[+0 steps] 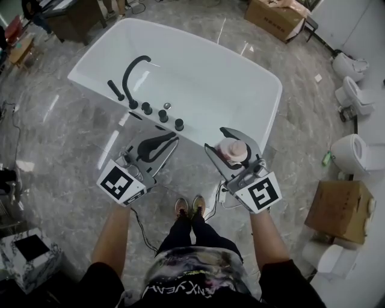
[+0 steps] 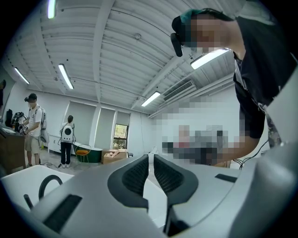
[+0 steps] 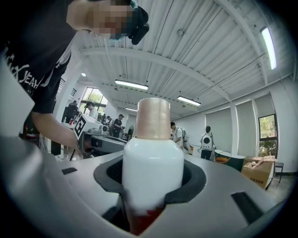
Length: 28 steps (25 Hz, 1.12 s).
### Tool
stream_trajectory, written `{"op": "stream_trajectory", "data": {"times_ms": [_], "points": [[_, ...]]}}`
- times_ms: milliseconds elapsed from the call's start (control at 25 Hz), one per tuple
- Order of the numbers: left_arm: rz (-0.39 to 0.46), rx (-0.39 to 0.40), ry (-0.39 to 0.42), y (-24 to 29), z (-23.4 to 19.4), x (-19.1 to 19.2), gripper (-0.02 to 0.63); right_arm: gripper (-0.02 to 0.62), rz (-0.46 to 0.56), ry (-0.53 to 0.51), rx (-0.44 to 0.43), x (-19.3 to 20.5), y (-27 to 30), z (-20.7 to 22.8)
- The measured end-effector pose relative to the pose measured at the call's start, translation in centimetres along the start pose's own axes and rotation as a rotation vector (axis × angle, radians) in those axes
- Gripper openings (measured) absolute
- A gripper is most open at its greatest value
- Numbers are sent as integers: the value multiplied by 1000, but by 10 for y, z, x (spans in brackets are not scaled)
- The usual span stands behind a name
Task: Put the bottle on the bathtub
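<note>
Bottle (image 1: 233, 150) is clamped in right gripper (image 1: 233, 140), cap end pointing out along the jaws, over the floor just short of the bathtub (image 1: 90, 78). Near rim lies straight ahead. Left gripper (image 1: 165, 142) is empty, jaws nearly touching. Bottle base is buried between the jaws and the rim under the right gripper is covered.

Glossy grey marble floor (image 1: 66, 150). Open cardboard box (image 1: 275, 18) sat at floor's far right corner; second cardboard box (image 1: 340, 209) at right edge, nearer. White toilets (image 1: 355, 153) lined right edge. Marble-patterned cube (image 1: 27, 261) stood at near left corner. Dark wooden furniture (image 1: 72, 21) at far left corner. Bystanders (image 2: 32, 128) stood under ceiling strip lights (image 2: 65, 76).
</note>
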State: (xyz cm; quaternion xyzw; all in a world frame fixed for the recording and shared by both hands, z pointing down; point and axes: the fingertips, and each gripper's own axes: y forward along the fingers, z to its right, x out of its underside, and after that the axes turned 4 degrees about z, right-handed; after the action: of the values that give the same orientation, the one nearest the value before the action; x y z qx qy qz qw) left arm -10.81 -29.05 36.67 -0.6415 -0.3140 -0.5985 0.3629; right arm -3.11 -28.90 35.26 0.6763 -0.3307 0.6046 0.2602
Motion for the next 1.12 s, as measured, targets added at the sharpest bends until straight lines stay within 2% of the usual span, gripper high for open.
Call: {"op": "stream_trajectory", "data": {"times_ms": [440,600,920,1120], "points": [[-13,-26,-3,30,-24,58,49,199,34,34,1,64,16,36],[-16,-41,16,39,-29,82,50,199,-7,58,-15,102,9,43],[-5,-64,16,51,-42,132,49,198,7,65,15,156,15,60],[-15,-79,15,58,-44,168,49,198,-30,79,14,205,11,65]]}}
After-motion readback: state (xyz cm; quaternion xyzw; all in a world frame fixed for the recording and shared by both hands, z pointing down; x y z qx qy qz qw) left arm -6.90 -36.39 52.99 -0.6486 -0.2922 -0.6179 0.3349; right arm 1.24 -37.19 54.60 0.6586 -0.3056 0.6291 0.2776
